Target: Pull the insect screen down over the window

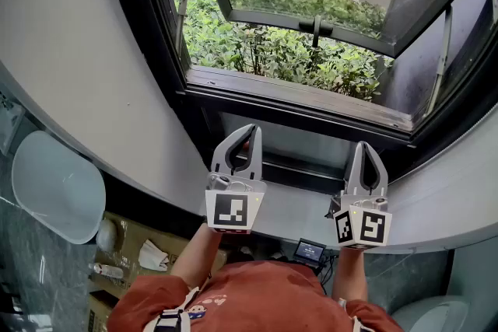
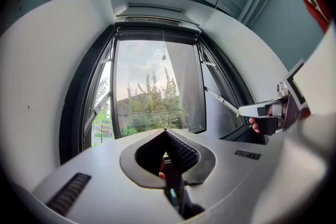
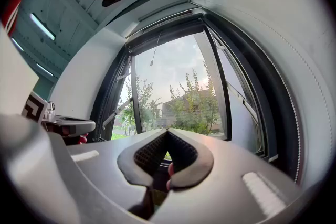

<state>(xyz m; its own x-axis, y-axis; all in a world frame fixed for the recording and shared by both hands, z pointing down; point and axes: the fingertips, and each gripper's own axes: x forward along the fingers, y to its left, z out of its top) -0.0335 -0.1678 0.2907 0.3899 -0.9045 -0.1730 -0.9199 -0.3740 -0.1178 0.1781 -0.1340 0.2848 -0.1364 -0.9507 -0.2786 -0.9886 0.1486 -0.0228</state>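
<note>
Two tongs clenched, empty: grey left gripper (image 1: 247,128), grey right gripper (image 1: 364,145), held side by side, tips toward dark-framed open window (image 1: 296,93). Only gripper views show insect screen (image 2: 155,34) rolled at frame top, thin pull cord (image 2: 163,47) dangling.

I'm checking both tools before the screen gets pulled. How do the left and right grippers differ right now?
The left gripper leans toward the right in the head view; the right gripper points nearly straight ahead. The left gripper's marker cube shows one marker face squarely; the right gripper's marker cube is turned, showing two. Shared: both have jaws shut on nothing and point at the open window.
</note>
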